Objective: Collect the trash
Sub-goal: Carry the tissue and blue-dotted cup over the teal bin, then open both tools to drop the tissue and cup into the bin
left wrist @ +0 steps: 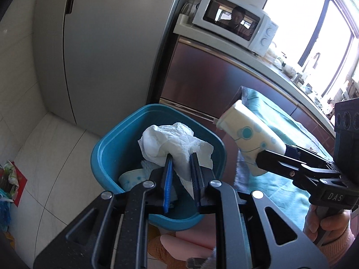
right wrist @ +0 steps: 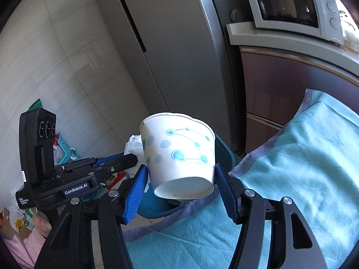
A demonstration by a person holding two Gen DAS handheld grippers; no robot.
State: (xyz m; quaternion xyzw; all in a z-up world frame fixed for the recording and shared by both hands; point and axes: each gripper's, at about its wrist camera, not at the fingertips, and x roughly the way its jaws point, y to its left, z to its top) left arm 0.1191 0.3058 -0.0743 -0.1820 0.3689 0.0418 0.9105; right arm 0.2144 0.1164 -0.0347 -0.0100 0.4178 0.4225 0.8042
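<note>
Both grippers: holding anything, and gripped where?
Left gripper: crumpled tissue, pinched at its lower end. Right gripper: paper cup, squeezed across its sidewall near the base.

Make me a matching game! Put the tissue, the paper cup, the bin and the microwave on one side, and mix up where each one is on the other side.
Things:
1. crumpled tissue
2. paper cup
3. blue bin
4. microwave

Places:
A. on the counter beside the fridge
B. on the floor, below the left tool
C. pinched in the left tool
D. held in the right tool

Pairs: 1-C, 2-D, 3-B, 4-A
</note>
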